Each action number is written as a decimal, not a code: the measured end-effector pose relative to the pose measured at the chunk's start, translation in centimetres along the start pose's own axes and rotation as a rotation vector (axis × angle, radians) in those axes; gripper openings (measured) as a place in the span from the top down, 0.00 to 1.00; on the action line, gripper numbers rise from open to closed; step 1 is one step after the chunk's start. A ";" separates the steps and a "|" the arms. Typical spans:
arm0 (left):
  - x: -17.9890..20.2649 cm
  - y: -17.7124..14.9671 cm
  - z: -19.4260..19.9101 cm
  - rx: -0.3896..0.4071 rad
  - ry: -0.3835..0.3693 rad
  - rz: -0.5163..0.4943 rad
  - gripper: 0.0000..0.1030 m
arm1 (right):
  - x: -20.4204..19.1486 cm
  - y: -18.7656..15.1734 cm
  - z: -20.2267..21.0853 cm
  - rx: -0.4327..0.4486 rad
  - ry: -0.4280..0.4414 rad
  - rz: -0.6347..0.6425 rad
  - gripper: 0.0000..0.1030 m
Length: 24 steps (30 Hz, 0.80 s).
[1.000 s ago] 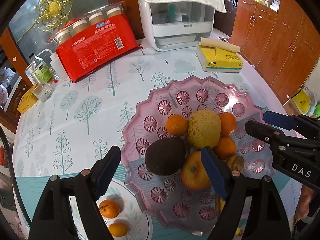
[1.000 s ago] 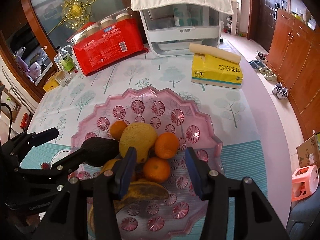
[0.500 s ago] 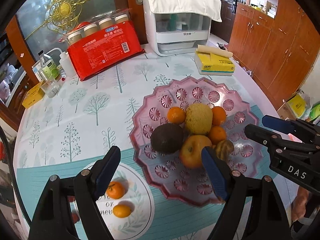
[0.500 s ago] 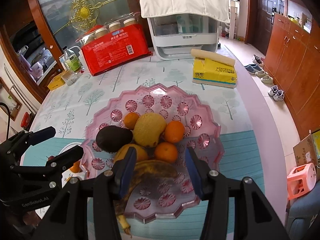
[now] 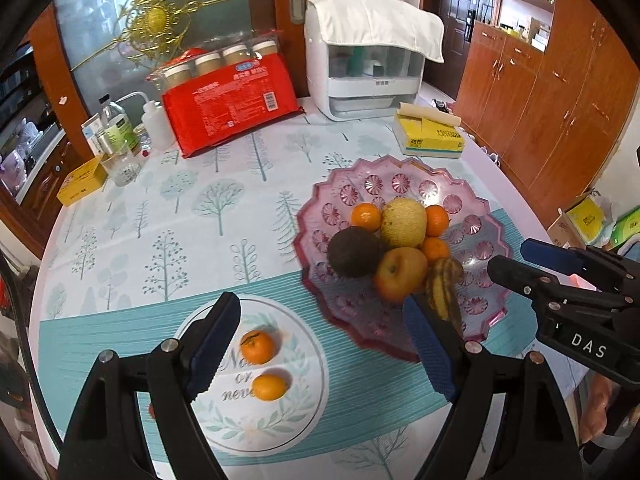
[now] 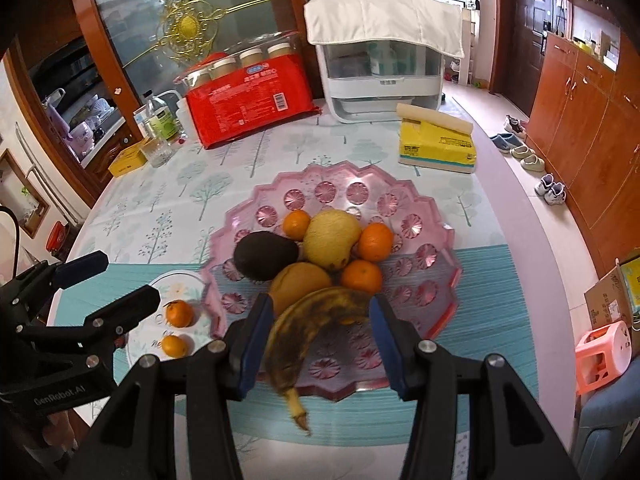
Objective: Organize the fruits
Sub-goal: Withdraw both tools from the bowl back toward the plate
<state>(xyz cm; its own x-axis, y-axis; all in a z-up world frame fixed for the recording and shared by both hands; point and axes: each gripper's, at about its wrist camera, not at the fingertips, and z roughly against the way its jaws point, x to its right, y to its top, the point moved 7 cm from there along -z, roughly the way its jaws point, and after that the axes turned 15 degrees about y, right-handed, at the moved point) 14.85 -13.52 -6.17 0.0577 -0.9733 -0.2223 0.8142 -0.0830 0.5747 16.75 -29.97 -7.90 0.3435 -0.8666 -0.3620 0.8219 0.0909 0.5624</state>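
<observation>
A pink glass fruit tray [image 5: 472, 216] [image 6: 420, 216] holds a dark avocado [image 5: 354, 252] [image 6: 264, 255], a yellow melon [image 5: 403, 222] [image 6: 331, 238], an apple [image 5: 400, 272], three oranges [image 6: 374, 242] and a spotted banana [image 6: 316, 332]. A white plate [image 5: 296, 416] [image 6: 144, 332] at the near left holds two small oranges [image 5: 257, 346] [image 5: 269, 387]. My left gripper [image 5: 320, 356] is open and empty above the plate. My right gripper [image 6: 318, 344] is open and empty, high above the banana.
At the back of the table stand a red package [image 5: 228, 110], a white dish box with a cloth [image 5: 368, 68], a yellow tissue box [image 5: 430, 136], bottles and a glass [image 5: 120, 140]. The table's edge curves along the right; wooden cabinets [image 5: 560, 100] stand beyond.
Both grippers have pulled back and up from the pink tray. More of the table and the white plate now show. Both stay open and empty.
</observation>
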 end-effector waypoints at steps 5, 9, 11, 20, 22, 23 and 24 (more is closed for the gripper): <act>-3.5 -1.1 0.9 0.014 0.005 0.022 0.17 | -3.0 -0.1 0.1 0.011 -0.006 0.021 0.51; -6.8 -2.3 1.2 0.015 0.017 0.042 0.17 | -5.9 0.0 -0.1 0.026 -0.011 0.048 0.51; -8.7 -2.8 1.1 0.009 0.022 0.057 0.17 | -7.3 0.0 -0.2 0.030 -0.014 0.057 0.51; -16.5 -5.2 -0.1 -0.011 0.044 0.111 0.17 | -12.9 -0.7 -2.0 0.029 -0.024 0.081 0.51; -18.2 -6.0 -0.7 -0.025 0.044 0.121 0.17 | -13.8 -0.9 -2.6 0.023 -0.027 0.081 0.51; -18.6 -6.4 -1.0 -0.032 0.045 0.124 0.17 | -14.3 -1.1 -3.1 0.018 -0.029 0.080 0.51; -19.1 -6.9 -1.3 -0.041 0.045 0.125 0.17 | -14.6 -1.2 -3.4 0.015 -0.030 0.079 0.51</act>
<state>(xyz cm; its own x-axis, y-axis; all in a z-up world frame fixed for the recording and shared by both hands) 8.91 5.95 -6.89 0.1855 -0.9649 -0.1861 0.8216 0.0484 0.5680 12.26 -15.73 -5.82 0.3929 -0.8713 -0.2940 0.7861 0.1523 0.5990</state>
